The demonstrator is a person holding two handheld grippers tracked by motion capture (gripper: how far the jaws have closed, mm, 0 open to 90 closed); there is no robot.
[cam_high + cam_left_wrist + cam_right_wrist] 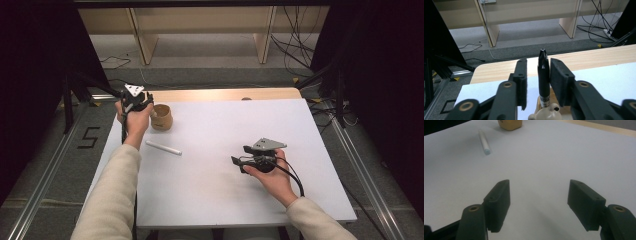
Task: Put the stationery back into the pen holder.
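A person sits at a white surface [225,150] with tongs in each hand. The left tongs [536,77] are raised over a small tan cup [161,117] at the far left of the surface, and a black pen [543,75] stands upright between their two padded jaws, tip up. The pen's lower end sits in the cup directly below the tongs. The jaws stand slightly apart around the pen, with a sliver of space on the left side, so the hold looks loose or just let go; whether the right pad presses the pen cannot be told. The upright hold suits standing the pen in the cup like a pen holder.

The right tongs [539,202] rest low over the bare middle of the surface, jaws spread wide and holding nothing. Ahead of them and to their left lies a white marker [484,142], flat on the surface, with the cup just beyond it. Nothing lies between the right tongs and the marker, so the way to it looks free. Behind the surface are wooden furniture legs and loose cables on the floor.
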